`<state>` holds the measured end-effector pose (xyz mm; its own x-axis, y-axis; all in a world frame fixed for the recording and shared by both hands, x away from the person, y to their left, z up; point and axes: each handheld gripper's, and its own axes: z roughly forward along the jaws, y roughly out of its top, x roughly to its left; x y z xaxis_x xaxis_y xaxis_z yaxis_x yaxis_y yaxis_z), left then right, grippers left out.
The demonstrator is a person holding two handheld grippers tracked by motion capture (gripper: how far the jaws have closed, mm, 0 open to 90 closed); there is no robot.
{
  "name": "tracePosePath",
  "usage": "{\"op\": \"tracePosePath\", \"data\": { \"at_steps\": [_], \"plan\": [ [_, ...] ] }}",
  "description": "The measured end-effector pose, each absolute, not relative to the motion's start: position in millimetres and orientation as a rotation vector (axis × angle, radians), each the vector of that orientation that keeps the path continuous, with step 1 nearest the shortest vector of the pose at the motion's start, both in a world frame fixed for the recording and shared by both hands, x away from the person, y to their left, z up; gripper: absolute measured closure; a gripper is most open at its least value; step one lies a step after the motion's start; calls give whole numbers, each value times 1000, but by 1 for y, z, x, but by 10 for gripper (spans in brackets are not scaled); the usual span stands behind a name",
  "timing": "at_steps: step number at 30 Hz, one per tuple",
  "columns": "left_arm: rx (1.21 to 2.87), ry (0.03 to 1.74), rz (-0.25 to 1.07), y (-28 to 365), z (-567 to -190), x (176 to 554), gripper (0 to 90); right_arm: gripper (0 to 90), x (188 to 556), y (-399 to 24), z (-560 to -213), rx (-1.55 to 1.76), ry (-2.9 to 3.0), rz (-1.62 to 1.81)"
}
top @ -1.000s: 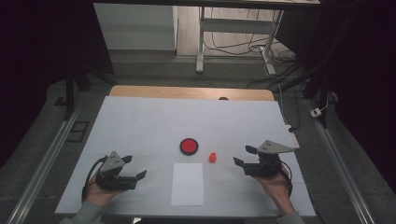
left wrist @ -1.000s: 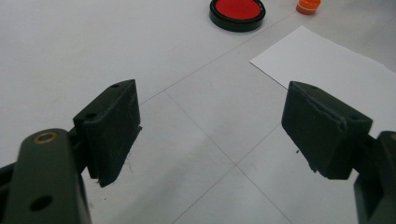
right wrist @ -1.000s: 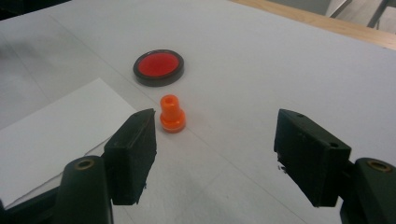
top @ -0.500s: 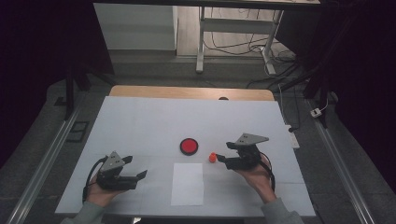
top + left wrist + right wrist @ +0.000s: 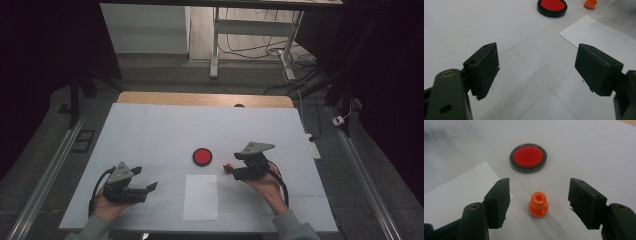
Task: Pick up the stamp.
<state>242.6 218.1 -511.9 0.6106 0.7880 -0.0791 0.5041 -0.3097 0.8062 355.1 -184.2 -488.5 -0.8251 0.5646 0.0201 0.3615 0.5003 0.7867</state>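
A small orange stamp point(image 5: 538, 204) stands upright on the white table, just right of a sheet of white paper point(image 5: 454, 192). Beyond it lies a round red ink pad point(image 5: 528, 157) with a black rim. My right gripper point(image 5: 540, 187) is open. Its jaws have just closed a little and now stand on either side of the stamp point(image 5: 228, 166) without touching it. In the high view the right gripper point(image 5: 231, 171) is right of the pad point(image 5: 202, 156). My left gripper point(image 5: 149, 190) rests open at the front left, with nothing between its jaws point(image 5: 537, 52).
The paper sheet point(image 5: 200, 197) lies at the table's front middle, between the two hands. The white tabletop point(image 5: 165, 130) has a wooden strip along its far edge. Metal rails run down both sides, and desk legs and cables stand on the floor beyond.
My right gripper has moved left across the table to the orange stamp, which now sits between its jaws. The left gripper has stayed in place.
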Motion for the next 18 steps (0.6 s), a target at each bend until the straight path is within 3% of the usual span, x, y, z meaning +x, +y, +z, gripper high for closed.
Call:
{"op": "tracePosePath", "data": {
  "at_steps": [18],
  "plan": [
    [1990, 1019, 422, 216, -512, 243, 199, 365, 358, -178, -504, 787, 2550, 1187]
  ]
}}
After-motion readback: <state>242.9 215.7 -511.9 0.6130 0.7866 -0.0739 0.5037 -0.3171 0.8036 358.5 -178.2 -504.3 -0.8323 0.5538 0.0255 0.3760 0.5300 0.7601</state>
